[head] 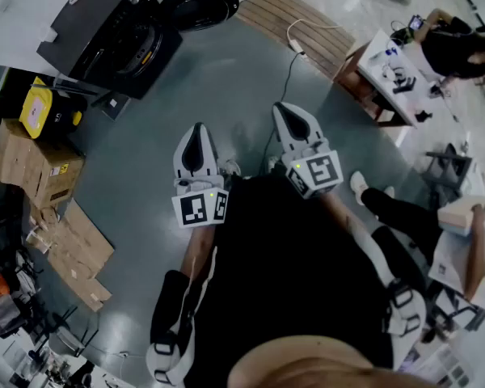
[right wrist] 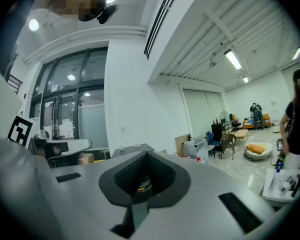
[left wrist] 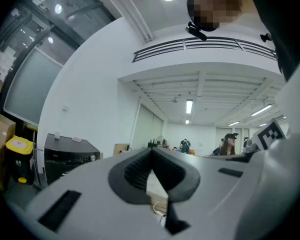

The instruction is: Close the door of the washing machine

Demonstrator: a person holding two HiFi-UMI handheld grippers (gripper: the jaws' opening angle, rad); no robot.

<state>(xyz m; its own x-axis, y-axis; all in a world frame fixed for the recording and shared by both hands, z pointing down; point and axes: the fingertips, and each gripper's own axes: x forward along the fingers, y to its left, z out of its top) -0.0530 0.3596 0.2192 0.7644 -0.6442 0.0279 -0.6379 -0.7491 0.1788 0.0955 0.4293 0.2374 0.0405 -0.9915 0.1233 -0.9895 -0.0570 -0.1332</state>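
While the black washing machine stands well ahead and left across the floor, its door is hard to make out (badge too small to read); left gripper and right gripper hover, jaws closed, empty.

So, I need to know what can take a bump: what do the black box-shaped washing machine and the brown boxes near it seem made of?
Black box-shaped washing machine: smooth, faintly glossy panels, painted metal or plastic; can't tell which. Brown boxes: likely matte cardboard, judging by folded flaps and flattened sheets alongside.
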